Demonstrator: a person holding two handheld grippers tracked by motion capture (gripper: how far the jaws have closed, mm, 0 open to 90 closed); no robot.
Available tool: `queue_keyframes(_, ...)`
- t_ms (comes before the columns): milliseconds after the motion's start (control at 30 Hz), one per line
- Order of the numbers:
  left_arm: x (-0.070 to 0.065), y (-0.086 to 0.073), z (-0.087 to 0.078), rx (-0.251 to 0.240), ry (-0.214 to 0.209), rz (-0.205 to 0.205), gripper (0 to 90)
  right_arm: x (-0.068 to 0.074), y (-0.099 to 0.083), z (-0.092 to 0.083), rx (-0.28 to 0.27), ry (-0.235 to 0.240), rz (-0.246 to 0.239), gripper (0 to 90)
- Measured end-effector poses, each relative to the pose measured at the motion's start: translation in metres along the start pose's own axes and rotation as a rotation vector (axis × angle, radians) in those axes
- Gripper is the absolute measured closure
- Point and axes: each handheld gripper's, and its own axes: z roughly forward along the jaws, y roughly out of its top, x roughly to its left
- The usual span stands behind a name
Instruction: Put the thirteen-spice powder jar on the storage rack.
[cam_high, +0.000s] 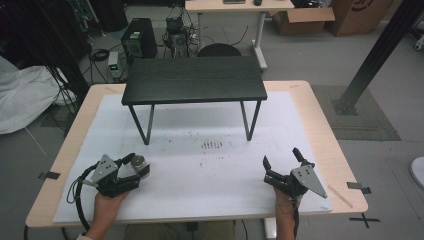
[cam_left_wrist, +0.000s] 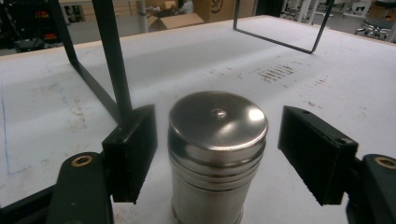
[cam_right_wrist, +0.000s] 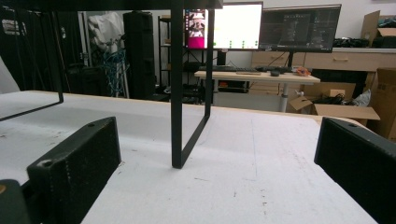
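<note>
A shiny steel canister with a domed lid stands upright on the white table cover, near the front left. My left gripper is open around it, one jaw on each side with a gap to the metal on both sides. My right gripper rests near the front right of the table, jaws spread wide and nothing between them.
A low black shelf-table on thin metal legs stands at the middle back of the cover; one leg rises just ahead of the right gripper. Dark scuff marks dot the centre. Boxes, computers and a desk sit beyond the table.
</note>
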Motion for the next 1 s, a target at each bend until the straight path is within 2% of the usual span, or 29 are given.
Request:
queue_keyframes(533,0.0018,-0.0006,-0.0010,-0.011,0.006,-0.024,48.1,-0.0003,0.0000,0.0002,0.003,-0.001,0.004,0.5)
queue_keyframes(733,0.0018,-0.0007,-0.0013,-0.013,0.007,-0.024,48.5,-0.0004,0.0000,0.0004,0.005,0.000,0.006,0.6)
queue_keyframes(1000,0.0041,-0.0009,-0.0024,-0.023,-0.002,-0.044,48.8,-0.0005,0.0000,0.0003,0.004,0.000,0.007,0.6)
